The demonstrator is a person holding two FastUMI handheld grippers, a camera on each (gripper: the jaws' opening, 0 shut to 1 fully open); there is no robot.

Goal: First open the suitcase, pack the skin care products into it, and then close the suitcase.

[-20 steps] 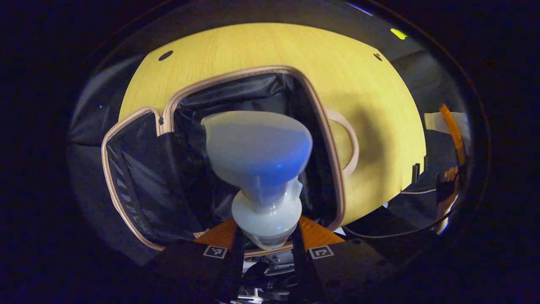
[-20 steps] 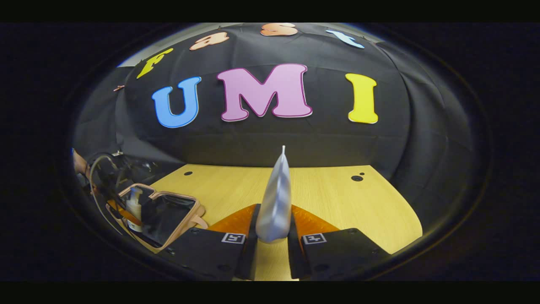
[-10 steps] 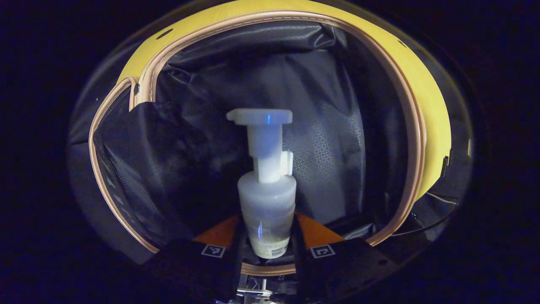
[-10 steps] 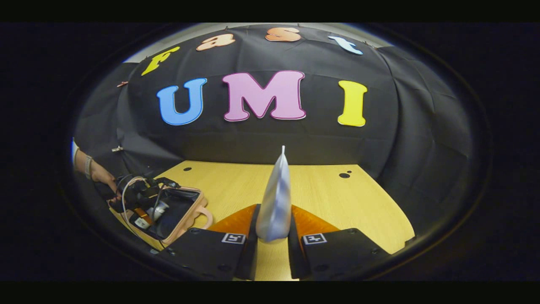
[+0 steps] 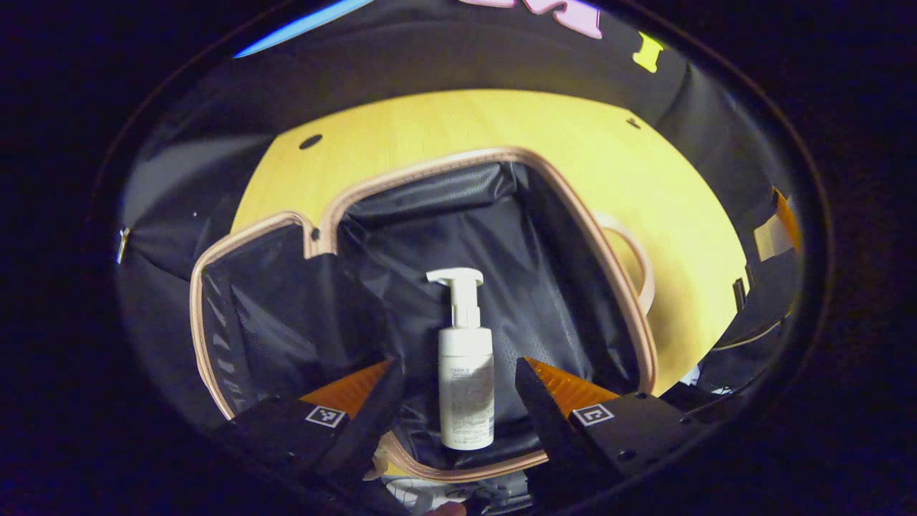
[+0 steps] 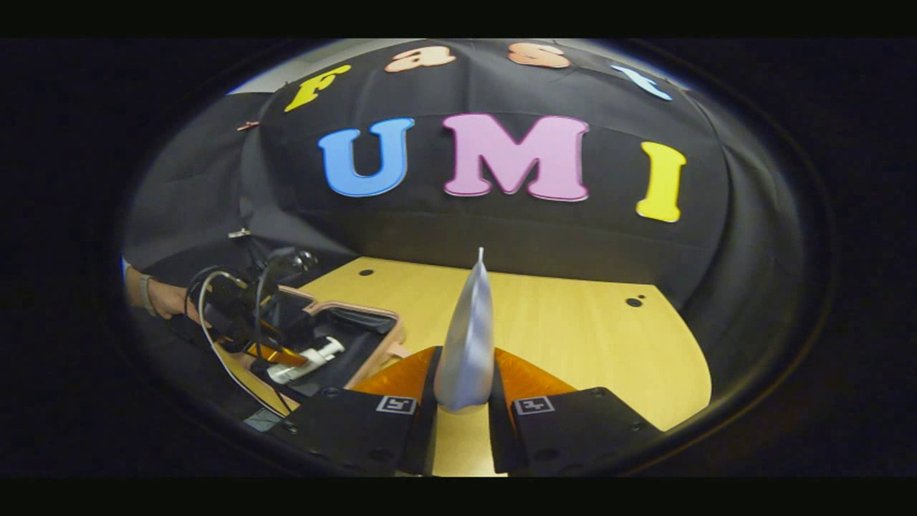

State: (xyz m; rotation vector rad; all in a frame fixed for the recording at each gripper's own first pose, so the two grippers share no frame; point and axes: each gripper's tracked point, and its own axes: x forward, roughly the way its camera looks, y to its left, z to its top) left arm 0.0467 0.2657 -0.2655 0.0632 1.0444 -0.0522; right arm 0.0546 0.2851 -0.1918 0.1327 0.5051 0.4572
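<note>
Pump bottle: a white pump bottle [image 5: 466, 376] is seen lying on the dark lining inside the open suitcase, pump head toward the far side, base near the front rim. A flat-topped dispenser head, a narrow neck, a white collar and a cloudy body with a small printed label are shown. In the right gripper view the same bottle [image 6: 304, 363] is seen lying flat in the case.
Suitcase: the suitcase [image 5: 616, 287] is laid open on the surface, with a pale pink piped rim, black shiny lining and a pink handle loop on its right side. The lid half, also lined in black, is spread to the left.
Silver tube: a silver tube [image 6: 468, 344] with a crimped, pointed top is held upright.
Left hand-held gripper: the left hand-held gripper [image 5: 455, 401] is spread, its fingers standing either side of the bottle and apart from it.
Right hand-held gripper: the right hand-held gripper [image 6: 462, 401] is pressed onto the lower part of the silver tube from both sides, above the surface and well apart from the suitcase.
Surface: a light yellow wood-grain surface [image 6: 573, 337] with small dark holes is seen under the case.
Person: a hand [image 6: 168, 299] with a wristband is seen behind the left hand-held gripper.
</note>
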